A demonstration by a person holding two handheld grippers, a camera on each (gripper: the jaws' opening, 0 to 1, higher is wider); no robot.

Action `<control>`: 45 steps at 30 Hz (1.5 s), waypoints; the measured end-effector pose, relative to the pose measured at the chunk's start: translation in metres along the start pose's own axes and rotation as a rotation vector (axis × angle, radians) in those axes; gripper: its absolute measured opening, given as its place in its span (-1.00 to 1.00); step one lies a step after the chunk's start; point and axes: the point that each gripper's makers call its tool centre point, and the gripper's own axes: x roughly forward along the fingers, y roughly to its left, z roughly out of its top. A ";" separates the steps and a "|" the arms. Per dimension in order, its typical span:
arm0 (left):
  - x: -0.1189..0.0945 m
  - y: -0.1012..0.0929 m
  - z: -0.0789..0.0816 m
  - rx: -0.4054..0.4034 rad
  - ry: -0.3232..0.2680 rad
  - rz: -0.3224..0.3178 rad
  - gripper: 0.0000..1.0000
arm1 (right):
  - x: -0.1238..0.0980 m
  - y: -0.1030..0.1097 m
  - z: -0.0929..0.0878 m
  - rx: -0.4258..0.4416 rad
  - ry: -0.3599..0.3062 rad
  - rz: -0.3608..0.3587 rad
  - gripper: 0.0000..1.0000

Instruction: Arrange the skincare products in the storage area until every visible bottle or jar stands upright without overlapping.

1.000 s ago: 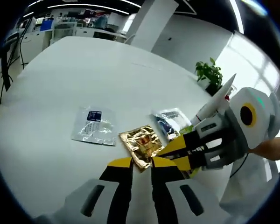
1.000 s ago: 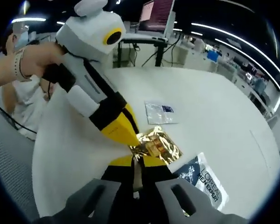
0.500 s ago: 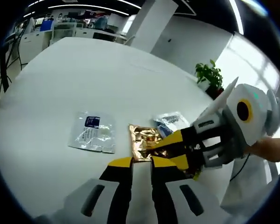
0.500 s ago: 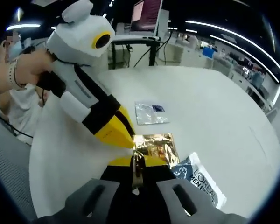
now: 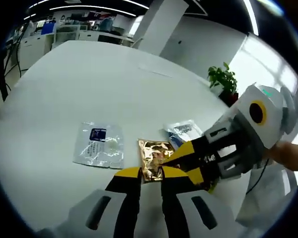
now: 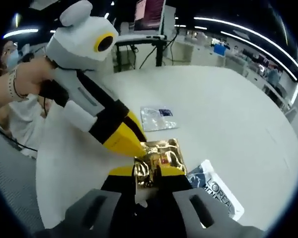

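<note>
Both the left gripper (image 5: 150, 174) and right gripper (image 6: 146, 174) clench the crinkled gold foil sachet (image 6: 158, 159) on the white worktop (image 5: 89, 89). Beside it lie a blue-and-white sachet reading "L'ORÉAL MEN EXPERT" (image 6: 214, 192) and a clear sachet with a dark blue label (image 5: 99, 145), its print illegible.

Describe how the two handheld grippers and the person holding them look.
Each gripper has a white and grey body with black jaws tipped in yellow. The left gripper carries a rounded white head with a yellow-ringed black lens; the right gripper has the same head, plus a small green light. The person wears a light wristband and a white top.
</note>
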 end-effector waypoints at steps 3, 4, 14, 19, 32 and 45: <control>-0.001 0.002 -0.001 0.003 0.003 0.003 -0.88 | 0.001 -0.001 0.002 -0.021 -0.012 -0.017 -0.74; -0.002 0.003 -0.002 0.005 0.005 0.005 -0.88 | 0.002 -0.002 0.003 -0.005 -0.011 -0.007 -0.74; -0.004 0.006 -0.003 0.003 0.010 0.010 -0.88 | 0.009 0.003 0.007 -0.056 0.047 0.076 -0.78; -0.006 0.007 -0.004 -0.002 0.006 0.010 -0.89 | 0.008 0.006 0.008 -0.118 0.108 0.128 -0.77; -0.006 0.013 0.006 -0.007 -0.022 0.017 -0.85 | -0.007 -0.002 0.009 -0.049 0.037 -0.080 -0.51; 0.001 0.015 0.007 0.005 -0.021 0.028 -0.85 | -0.013 -0.005 -0.004 -0.112 0.041 -0.150 -0.60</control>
